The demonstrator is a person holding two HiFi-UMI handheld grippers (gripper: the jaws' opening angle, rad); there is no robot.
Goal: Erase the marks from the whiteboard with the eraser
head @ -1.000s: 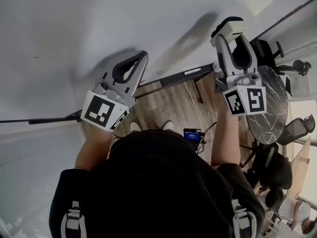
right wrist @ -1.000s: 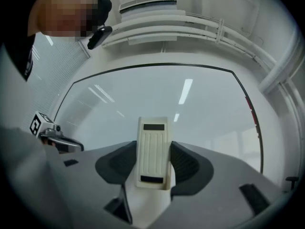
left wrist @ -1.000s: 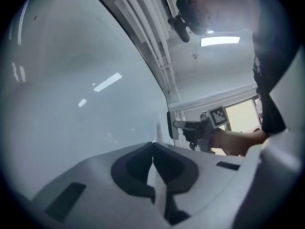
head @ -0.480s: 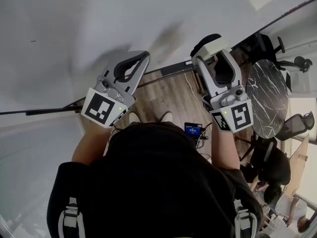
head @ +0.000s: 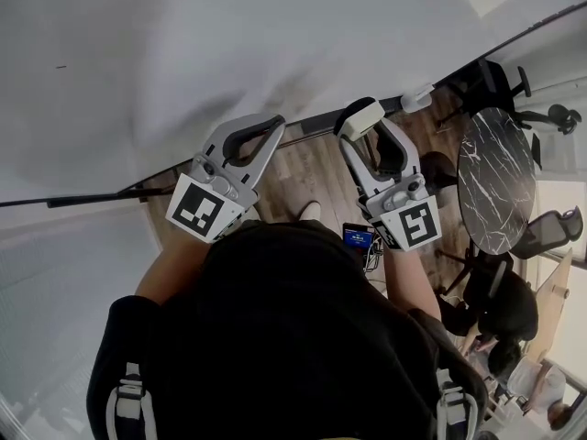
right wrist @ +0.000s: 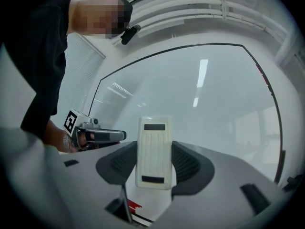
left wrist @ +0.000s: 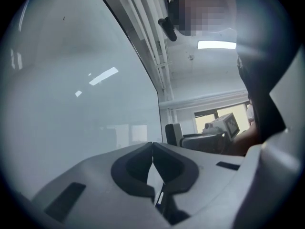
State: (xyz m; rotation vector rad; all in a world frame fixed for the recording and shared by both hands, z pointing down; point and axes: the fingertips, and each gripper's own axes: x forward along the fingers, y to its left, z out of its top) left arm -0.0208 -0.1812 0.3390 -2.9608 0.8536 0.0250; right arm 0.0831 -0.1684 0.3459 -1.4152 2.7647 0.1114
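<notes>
The whiteboard [head: 229,35] fills the top of the head view and carries one small dark mark [head: 60,66] at its far left. That mark [left wrist: 64,18] also shows high in the left gripper view. My right gripper [head: 363,126] is shut on a white ribbed eraser [head: 359,115], held a little off the board's lower edge. In the right gripper view the eraser [right wrist: 153,151] stands upright between the jaws, facing the board [right wrist: 205,104]. My left gripper [head: 273,123] is shut and holds nothing, its tips [left wrist: 152,144] beside the board.
A dark tray rail [head: 316,123] runs along the board's lower edge, with a small white object [head: 417,96] on it to the right. A round marble table [head: 495,181] and office chairs [head: 541,241] stand at the right. Wooden floor [head: 312,177] lies below.
My right gripper has carried the eraser left and down, away from the board's right part toward its lower edge. The left gripper has shifted slightly right.
</notes>
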